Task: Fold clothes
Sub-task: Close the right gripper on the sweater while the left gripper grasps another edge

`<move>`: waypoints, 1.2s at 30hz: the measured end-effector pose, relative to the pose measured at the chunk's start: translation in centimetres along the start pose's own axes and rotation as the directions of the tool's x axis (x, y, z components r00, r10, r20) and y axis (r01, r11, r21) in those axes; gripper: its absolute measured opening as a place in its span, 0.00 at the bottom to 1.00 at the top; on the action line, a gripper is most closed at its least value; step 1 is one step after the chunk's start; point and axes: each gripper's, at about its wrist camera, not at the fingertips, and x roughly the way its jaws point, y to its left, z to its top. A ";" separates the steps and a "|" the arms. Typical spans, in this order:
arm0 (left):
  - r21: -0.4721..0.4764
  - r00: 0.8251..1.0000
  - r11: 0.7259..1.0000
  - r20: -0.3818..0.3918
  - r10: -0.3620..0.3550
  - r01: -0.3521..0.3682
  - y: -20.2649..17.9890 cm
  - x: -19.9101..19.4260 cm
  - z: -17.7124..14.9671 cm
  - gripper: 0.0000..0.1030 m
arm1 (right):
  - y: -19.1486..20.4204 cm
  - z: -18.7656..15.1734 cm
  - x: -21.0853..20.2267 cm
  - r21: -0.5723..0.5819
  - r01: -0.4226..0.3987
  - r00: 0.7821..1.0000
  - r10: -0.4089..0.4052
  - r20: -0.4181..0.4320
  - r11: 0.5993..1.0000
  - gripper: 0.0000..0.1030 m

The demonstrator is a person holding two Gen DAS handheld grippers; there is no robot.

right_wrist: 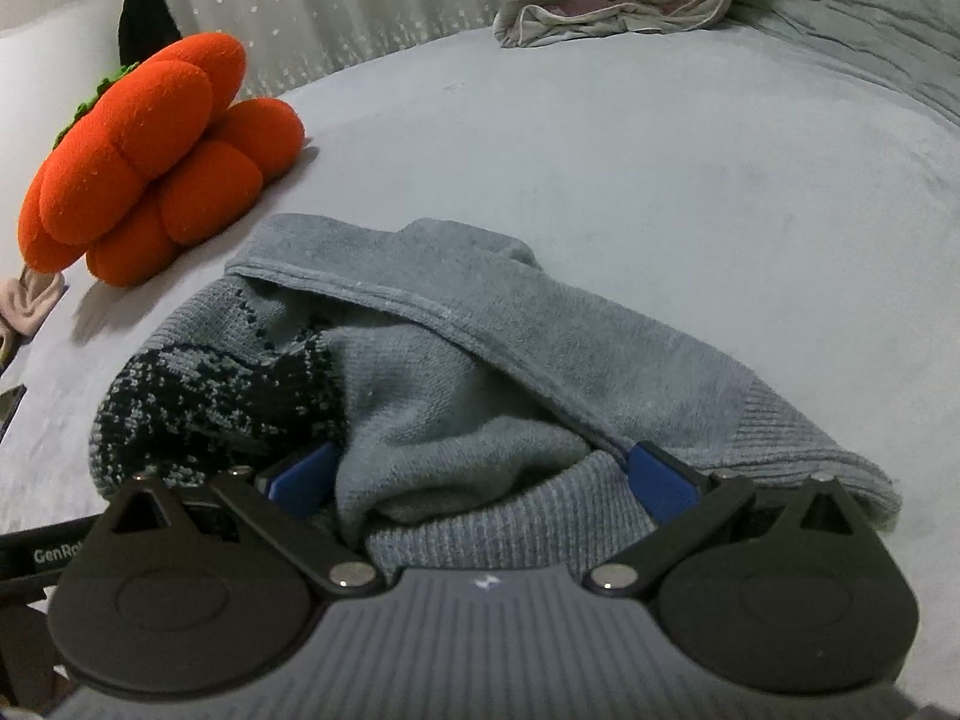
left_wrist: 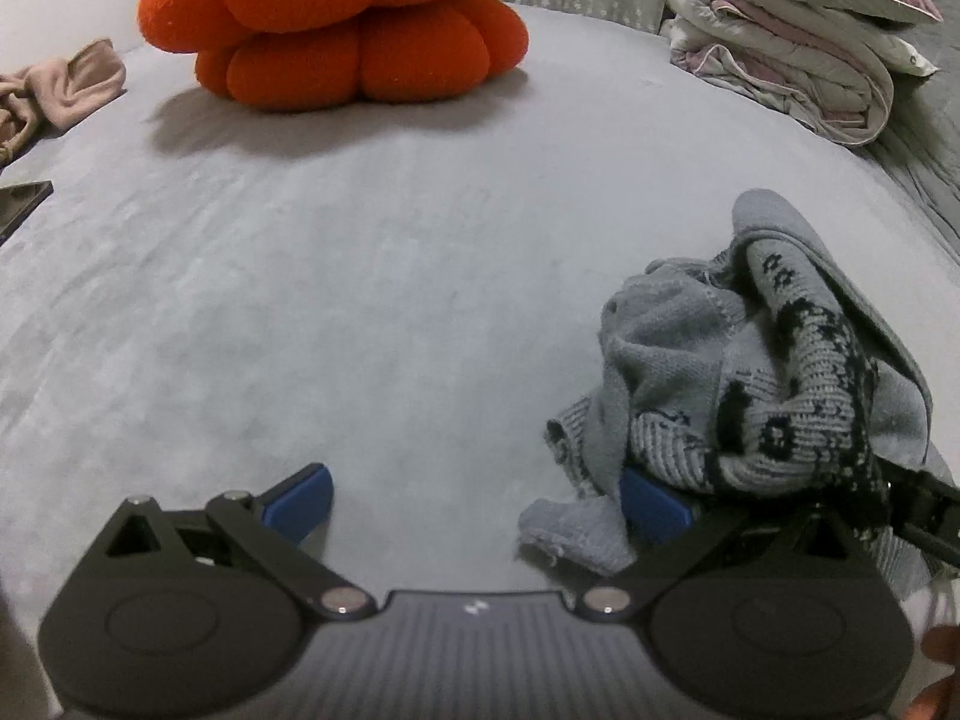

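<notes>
My right gripper [right_wrist: 480, 480] has its blue fingers [right_wrist: 663, 489] spread wide apart, and the grey knitted sweater [right_wrist: 456, 396] is bunched directly between and over them. Nothing is pinched yet, as far as I can judge. My left gripper [left_wrist: 477, 501] is also spread wide. Its left finger [left_wrist: 303, 504] stands over bare bed, and its right finger [left_wrist: 654, 507] touches the edge of the same sweater [left_wrist: 756, 372], which lies heaped on that side and partly covers it.

I think the step in hand is to take the crumpled sweater and lay it flat before any fold. To do this well, I should search for one clear edge, for example the ribbed hem [right_wrist: 798, 438] near my right finger, and close on only one layer. If I take the whole heap, the knit will stay twisted. The left gripper should go to a second edge, so both can pull the cloth flat.

The grey bed surface [left_wrist: 360, 300] ahead of the heap offers space to spread it. Farther away stand an orange pumpkin-shaped cushion [left_wrist: 336, 24], a folded quilt [left_wrist: 792, 54] on the right and a beige cloth [left_wrist: 66, 87] on the left.
</notes>
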 end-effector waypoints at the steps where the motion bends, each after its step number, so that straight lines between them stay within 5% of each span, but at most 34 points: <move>1: 0.001 1.000 1.000 0.006 0.000 0.000 0.0 0.0 -0.1 1.00 | 0.1 -0.1 0.0 0.002 0.001 1.000 -0.001 0.009 1.000 1.00; 13: -0.015 0.997 0.997 0.033 -0.075 0.075 1.0 -0.9 -0.2 0.99 | -0.5 0.1 -0.9 0.014 -0.031 0.999 0.030 0.026 0.999 1.00; 20: 0.004 0.991 0.994 0.072 -0.111 0.111 0.6 -1.8 -0.2 0.90 | -0.3 0.0 -1.9 0.008 -0.036 0.998 0.035 0.056 0.999 0.69; 25: 0.028 0.984 0.989 0.103 -0.146 0.144 0.2 -2.7 -0.1 0.70 | 0.1 0.1 -3.1 -0.012 -0.087 0.992 0.088 0.085 0.996 0.22; 29: 0.038 0.977 0.984 0.112 -0.180 0.177 -0.1 -3.3 -0.1 0.52 | 0.3 0.0 -4.1 -0.017 -0.095 0.991 0.096 0.095 0.995 0.18; 36: 0.096 0.970 0.975 0.115 -0.213 0.202 -1.0 -4.0 -0.4 0.04 | 0.5 -0.2 -6.3 -0.027 -0.129 0.985 0.131 0.108 0.991 0.16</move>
